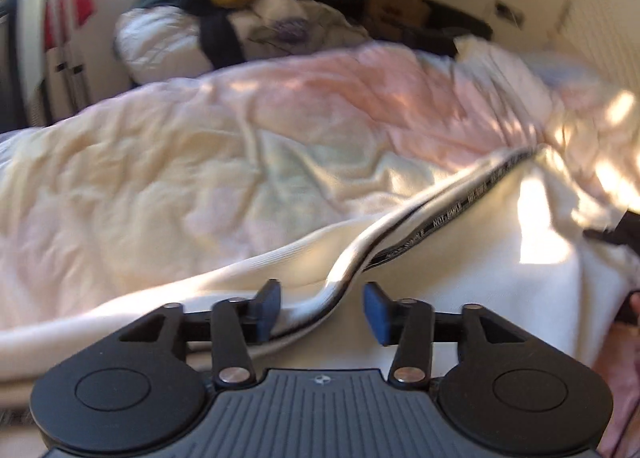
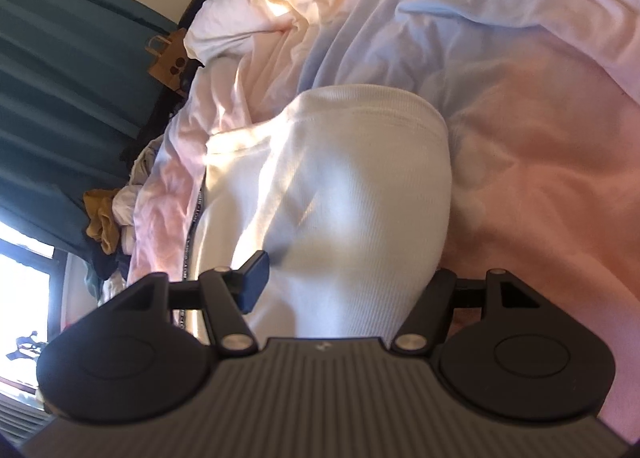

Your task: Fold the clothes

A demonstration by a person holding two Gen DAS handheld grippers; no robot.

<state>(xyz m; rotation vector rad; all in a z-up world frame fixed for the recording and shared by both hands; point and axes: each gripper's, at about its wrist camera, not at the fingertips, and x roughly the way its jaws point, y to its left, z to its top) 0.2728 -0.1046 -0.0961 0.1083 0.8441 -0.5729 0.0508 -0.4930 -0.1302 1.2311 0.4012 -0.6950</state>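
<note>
The left gripper (image 1: 320,308) stands open, its blue pads either side of the white garment's (image 1: 460,286) black-trimmed edge (image 1: 432,224) at lower centre. The right gripper (image 2: 340,282) also looks spread wide around a ribbed fold of that garment, which fills mid-frame there; its right pad is hidden beneath cloth. All lies on the pastel duvet (image 1: 200,162). I'd close on the trim squarely, gathering both layers, before lifting evenly.
</note>
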